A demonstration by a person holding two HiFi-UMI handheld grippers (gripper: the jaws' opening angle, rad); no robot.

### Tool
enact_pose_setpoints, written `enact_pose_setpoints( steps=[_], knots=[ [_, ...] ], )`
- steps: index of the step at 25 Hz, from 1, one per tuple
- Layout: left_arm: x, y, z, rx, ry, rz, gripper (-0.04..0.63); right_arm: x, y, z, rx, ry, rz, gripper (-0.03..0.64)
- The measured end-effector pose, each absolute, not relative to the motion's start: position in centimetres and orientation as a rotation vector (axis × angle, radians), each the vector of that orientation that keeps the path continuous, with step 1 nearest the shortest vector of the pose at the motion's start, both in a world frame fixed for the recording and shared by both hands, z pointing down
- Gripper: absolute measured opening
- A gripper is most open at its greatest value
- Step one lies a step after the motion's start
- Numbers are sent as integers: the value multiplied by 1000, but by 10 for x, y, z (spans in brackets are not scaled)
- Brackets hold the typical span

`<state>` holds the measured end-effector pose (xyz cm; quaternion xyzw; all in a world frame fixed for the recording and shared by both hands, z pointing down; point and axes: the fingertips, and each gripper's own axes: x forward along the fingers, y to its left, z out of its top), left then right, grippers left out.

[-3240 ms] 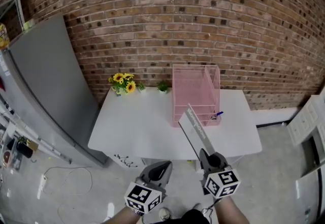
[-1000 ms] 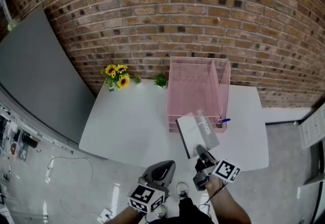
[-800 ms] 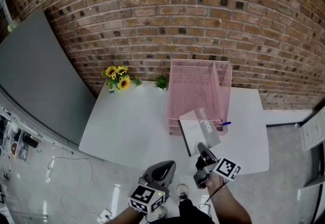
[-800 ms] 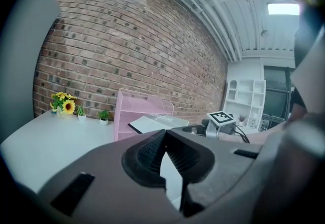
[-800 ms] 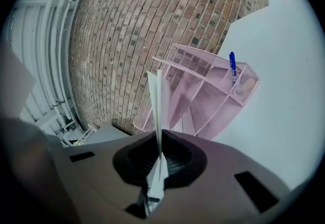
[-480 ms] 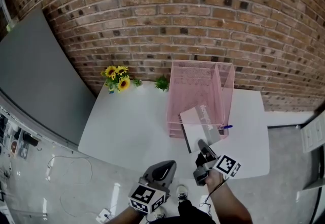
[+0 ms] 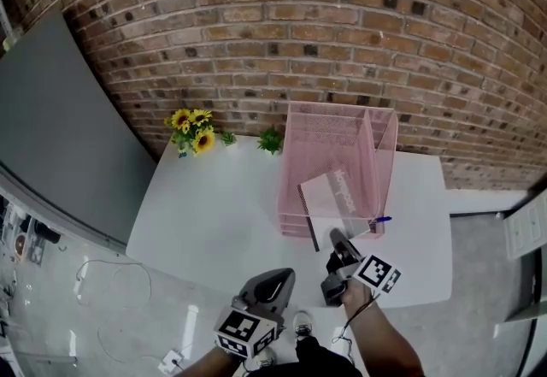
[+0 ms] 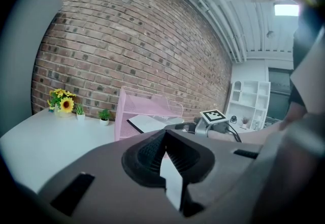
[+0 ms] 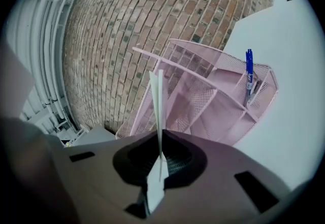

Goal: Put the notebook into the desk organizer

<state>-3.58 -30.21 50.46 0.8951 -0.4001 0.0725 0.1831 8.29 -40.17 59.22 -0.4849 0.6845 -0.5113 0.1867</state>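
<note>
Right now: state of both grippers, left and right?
Left gripper: closed, nothing between its jaws.
Right gripper: closed on the edge of the notebook.

Dark printed word on the notebook (image 7: 327, 200) cover, too small to read. No other text legible.

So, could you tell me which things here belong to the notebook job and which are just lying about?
In the job:
- notebook, clamped in the right gripper
- pink organizer
- table it stands on

Lying about:
- sunflowers
- plant
- blue pen in the organizer
- left gripper, shut and empty
</note>
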Motion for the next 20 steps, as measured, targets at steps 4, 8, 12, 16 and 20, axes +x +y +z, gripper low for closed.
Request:
enact_pose_setpoints(
  steps=[4,8,12,16,20],
  knots=[
    [-33,-308,508,2528,-1121,178,5,81,-411,592,-1365,1937,-1423,15],
    [-32,-313,510,2527,-1120,164,5,77,-417,592,-1364,1970,-1418,43],
    [-33,-315,512,2520,-1119,162,5,68,-423,586,-1344,2096,-1361,91],
    [-32,-315,515,2513,-1114,163,5,54,-426,575,-1295,2292,-1263,157],
    [-31,-315,515,2518,-1114,157,5,41,-424,569,-1269,2479,-1163,223]
  ],
)
